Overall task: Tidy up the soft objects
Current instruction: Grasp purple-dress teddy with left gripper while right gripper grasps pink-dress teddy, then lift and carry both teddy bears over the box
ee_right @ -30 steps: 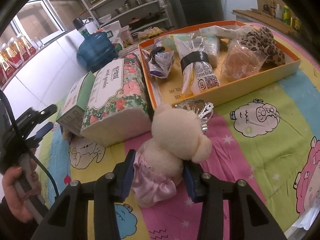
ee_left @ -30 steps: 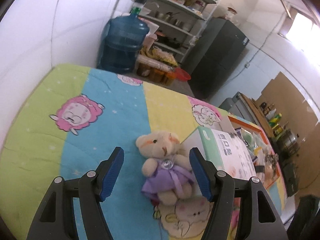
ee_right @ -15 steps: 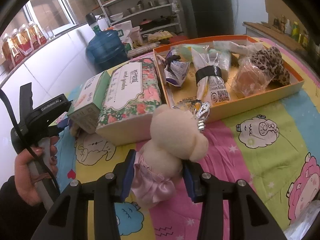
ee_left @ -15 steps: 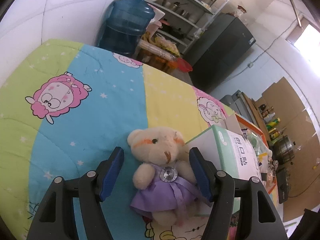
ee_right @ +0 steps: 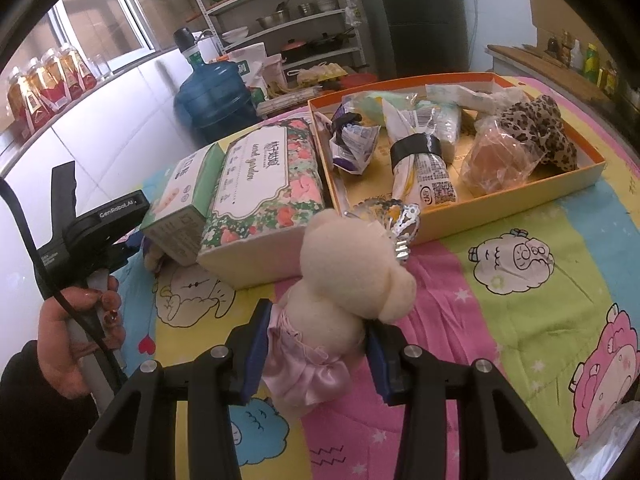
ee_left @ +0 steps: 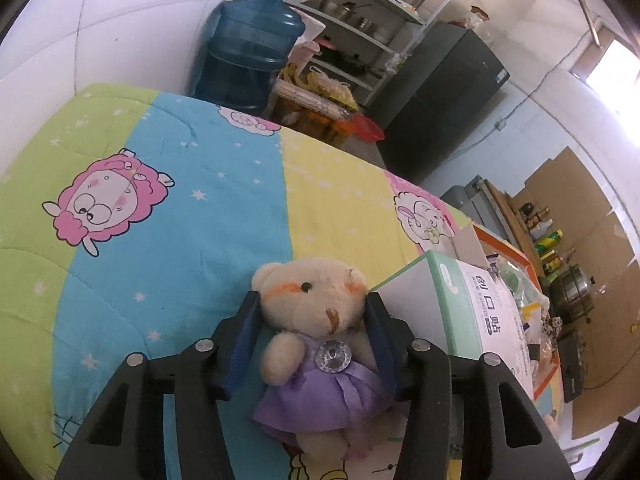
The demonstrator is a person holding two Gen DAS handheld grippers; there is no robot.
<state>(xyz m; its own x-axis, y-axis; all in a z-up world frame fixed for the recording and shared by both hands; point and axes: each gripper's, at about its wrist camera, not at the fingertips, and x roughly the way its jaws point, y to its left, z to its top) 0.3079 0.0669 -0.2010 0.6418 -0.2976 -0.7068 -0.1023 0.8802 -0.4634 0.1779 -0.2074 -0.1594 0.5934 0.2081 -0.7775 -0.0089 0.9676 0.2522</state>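
The left gripper [ee_left: 310, 334] has just closed its jaws on the purple bear [ee_left: 320, 344], while the right gripper [ee_right: 314, 354] grips the pink bear [ee_right: 336, 304], so both look ready to lift.

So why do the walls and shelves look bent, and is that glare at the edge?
Left wrist view: fisheye curves the shelves; the window at top right is blown out white. Right wrist view: same bending, dark rounded corners, the bear sharp.

We are angling our left black two-finger gripper with blue pads [ee_left: 312, 312] downward, its jaws having just been closing, pads pressing a plush toy. We are keeping our right black blue-padded gripper [ee_right: 316, 344] clamped likewise, while our hand [ee_right: 76, 336] is gripping the left handle.
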